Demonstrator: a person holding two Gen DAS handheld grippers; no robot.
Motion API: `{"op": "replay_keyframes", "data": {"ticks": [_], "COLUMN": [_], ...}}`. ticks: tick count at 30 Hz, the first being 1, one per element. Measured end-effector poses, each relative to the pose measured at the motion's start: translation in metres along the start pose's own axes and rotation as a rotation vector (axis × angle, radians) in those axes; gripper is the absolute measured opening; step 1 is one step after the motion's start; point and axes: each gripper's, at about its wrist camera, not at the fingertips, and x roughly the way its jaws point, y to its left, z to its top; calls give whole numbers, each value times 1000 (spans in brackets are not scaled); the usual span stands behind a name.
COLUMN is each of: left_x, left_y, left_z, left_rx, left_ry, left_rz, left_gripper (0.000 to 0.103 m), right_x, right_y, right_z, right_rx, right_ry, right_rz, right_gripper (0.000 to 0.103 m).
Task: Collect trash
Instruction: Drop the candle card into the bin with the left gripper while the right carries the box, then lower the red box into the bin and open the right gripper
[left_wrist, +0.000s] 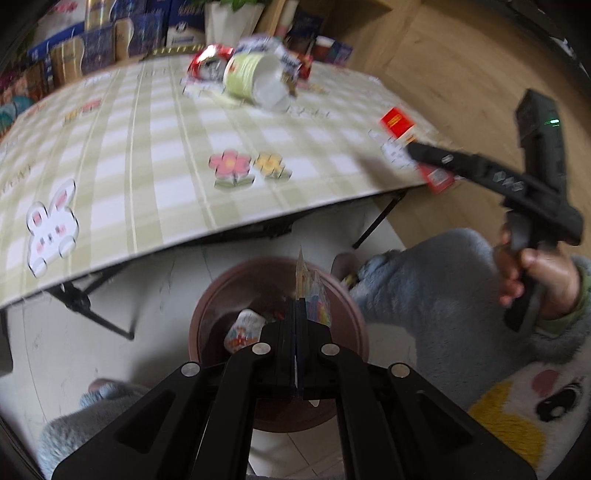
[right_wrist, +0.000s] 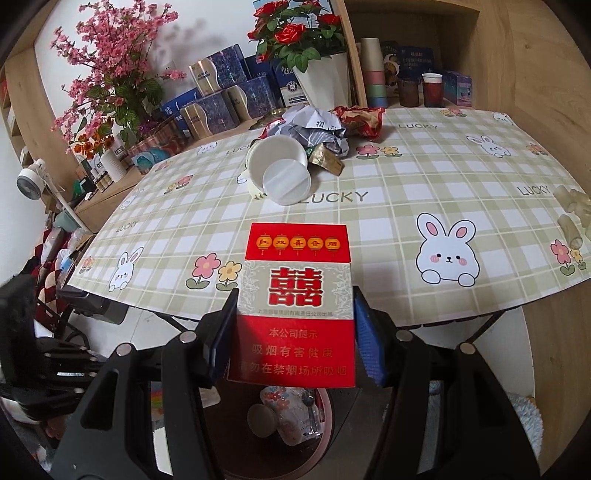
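- Step: binning — left gripper (left_wrist: 298, 314) pinched a clear colourful plastic wrapper (left_wrist: 314, 291) over the round brown bin (left_wrist: 207, 310).
- Right gripper (right_wrist: 291, 332) clamped a red-and-white cardboard cigarette pack (right_wrist: 295, 306); next — let wrapper go, bring pack over bin.

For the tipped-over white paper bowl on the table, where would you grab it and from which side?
Pinch the rim of the white paper bowl on its near side, one finger inside the mouth and one outside. It lies on its side with the opening facing the table's near edge, so the thin wall is exposed there; crumpled wrappers crowd its far side.
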Motion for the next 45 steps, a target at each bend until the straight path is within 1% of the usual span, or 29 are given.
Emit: {"op": "replay_keyframes", "data": {"ticks": [7, 9, 12, 13, 14, 15, 16, 17, 18, 19, 20, 21, 23, 25, 27, 29, 30, 33, 35, 39, 45], "left_x": [42, 50, 56, 54, 51, 47, 43, 34, 29, 21, 15, 7, -13, -27, -39, -45, -47, -49, -53, -67, -63], "left_y": [9, 9, 10, 11, 12, 13, 13, 14, 13, 13, 12, 11, 8, 6, 4, 6, 8, 15, 23, 32, 39], "left_z": [-8, -7, -6, -4, -4, -2, -2, -1, 0, 2, 3, 4, 4, 2, -1, -6, -9, -21, -31, -39, -41], "left_rx": [-29, -27, -25, -38, -59, -79, -93, -108, -112, -118, -124, -132, -144, -137, -122, -124, -130, -154, -191, -245, -279], "left_ry": [85, 92, 86, 68, 48, 29, 8, -36, -57, -84, -102, -129, -206, -268, -321, -350, -360, -366, -378, -426, -409], "left_rz": [22, 21, 53, 53, 43, 39, 38, 41, 43, 51, 71, 107, 178, 243, 332, 385, 396, 395, 391, 378, 383], "left_gripper": [1, 1, 3, 10, 28, 40, 60, 64, 64, 68, 75, 78, 90, 92, 93, 94, 94, 94, 94, 94, 94], "right_x": [0, 0, 0, 0, 0, 0, 0, 1, 1, 2, 3, 3, 5, 7, 9, 13, 16, 23, 29, 41, 56], "right_y": [-2, -2, -2, -2, -2, -2, -1, -2, -2, -2, -2, -2, 0, 5, 10, 18, 24, 38, 46, 59, 68], "right_z": [-6, -7, -8, -9, -9, -11, -11, -13, -14, -16, -18, -20, -22, -28, -32, -38, -42, -51, -58, -71, -82], "right_rx": [1, 3, 4, 3, 1, -2, -4, -6, -7, -7, -7, -6, -7, -20, -36, -62, -82, -127, -154, -202, -229], "right_ry": [11, 14, 18, 19, 20, 21, 22, 23, 24, 25, 27, 31, 34, 40, 49, 70, 86, 124, 152, 211, 275], "right_rz": [-6, -6, -6, -6, -6, -6, -6, -5, -4, -3, -1, 3, 8, 16, 27, 45, 56, 77, 86, 101, 111], "right_gripper": [58, 58, 58, 58, 58, 58, 58, 58, 58, 58, 58, 58, 58, 58, 58, 58, 58, 58, 58, 58, 58]}}
